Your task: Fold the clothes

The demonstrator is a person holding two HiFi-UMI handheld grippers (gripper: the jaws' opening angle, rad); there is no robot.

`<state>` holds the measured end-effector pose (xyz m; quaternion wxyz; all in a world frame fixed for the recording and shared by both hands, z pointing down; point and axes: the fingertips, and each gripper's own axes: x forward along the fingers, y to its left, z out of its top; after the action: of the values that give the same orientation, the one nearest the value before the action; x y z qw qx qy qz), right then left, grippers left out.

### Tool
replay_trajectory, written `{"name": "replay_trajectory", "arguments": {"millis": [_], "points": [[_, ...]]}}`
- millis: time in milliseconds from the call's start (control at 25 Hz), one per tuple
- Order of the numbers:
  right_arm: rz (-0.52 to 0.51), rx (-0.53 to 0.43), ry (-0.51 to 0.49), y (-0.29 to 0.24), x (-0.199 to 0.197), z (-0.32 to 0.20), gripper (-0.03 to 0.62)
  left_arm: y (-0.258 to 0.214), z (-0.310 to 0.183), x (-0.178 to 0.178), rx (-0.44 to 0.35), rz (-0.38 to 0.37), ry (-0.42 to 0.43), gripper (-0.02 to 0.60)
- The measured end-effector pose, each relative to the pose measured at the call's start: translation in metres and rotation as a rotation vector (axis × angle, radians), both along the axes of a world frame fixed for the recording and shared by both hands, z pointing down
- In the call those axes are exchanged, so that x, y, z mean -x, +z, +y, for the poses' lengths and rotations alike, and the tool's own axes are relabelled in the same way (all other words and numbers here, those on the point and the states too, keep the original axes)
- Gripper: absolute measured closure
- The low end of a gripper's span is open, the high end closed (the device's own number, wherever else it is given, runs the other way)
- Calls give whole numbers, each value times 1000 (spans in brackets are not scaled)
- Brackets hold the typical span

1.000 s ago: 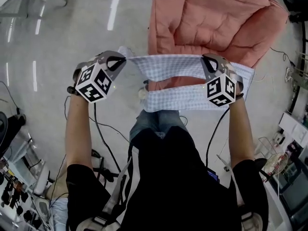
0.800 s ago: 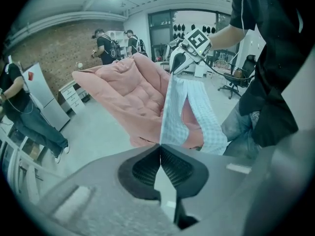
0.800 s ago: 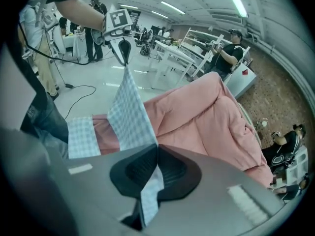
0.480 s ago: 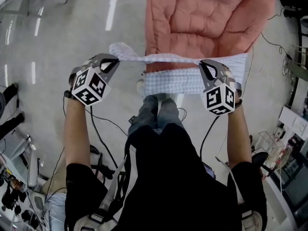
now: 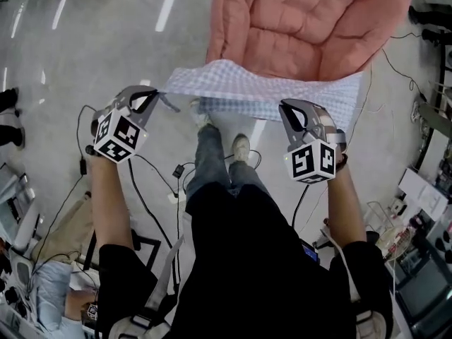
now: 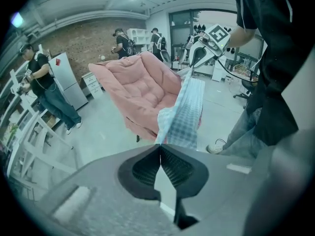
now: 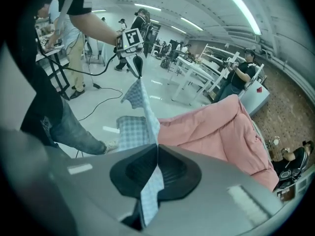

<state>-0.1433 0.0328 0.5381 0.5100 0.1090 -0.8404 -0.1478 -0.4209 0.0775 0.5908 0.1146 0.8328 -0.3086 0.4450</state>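
A pale blue checked garment (image 5: 261, 90) hangs stretched in the air between my two grippers, in front of the person's legs. My left gripper (image 5: 164, 90) is shut on its left corner; in the left gripper view the garment (image 6: 186, 113) runs from the closed jaws across to the other gripper (image 6: 197, 58). My right gripper (image 5: 286, 106) is shut on the right part, with cloth (image 7: 147, 191) hanging through the jaws in the right gripper view and the garment (image 7: 140, 100) stretching to the left gripper (image 7: 137, 63).
A large pink padded cushion chair (image 5: 304, 27) stands just beyond the garment on a glossy grey floor (image 5: 92, 41). Cables (image 5: 152, 189) trail over the floor by the person's feet. Other people and white racks (image 7: 197, 73) stand further off.
Both grippers have moved back toward the person and a little apart. The garment has lifted and spread wider, now hanging off the chair's front edge instead of over it.
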Motion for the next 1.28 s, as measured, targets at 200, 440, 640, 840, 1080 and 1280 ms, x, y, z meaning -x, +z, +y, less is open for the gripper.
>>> {"name": "replay_trajectory", "arguments": {"millis": [200,440,640,840,1080,1280], "points": [[2,34,-60,33,-10,26,588,50,25,-8,39,8,-79,569],[-17,62,-73,52,-17,69,588,92,69,-22,64,22,-171,569],[-4,98,-78,78,-30,92,588,124,96,-36,120,50,-205,569],[-12,102,-59,105,-34,93,588,146,103,-45,121,71,-218,569],[1,121,-46,138,-41,92,586,173,110,-57,184,65,-207,559],[38,123,-95,156,-51,106,577,157,107,-68,169,137,-239,535]]}}
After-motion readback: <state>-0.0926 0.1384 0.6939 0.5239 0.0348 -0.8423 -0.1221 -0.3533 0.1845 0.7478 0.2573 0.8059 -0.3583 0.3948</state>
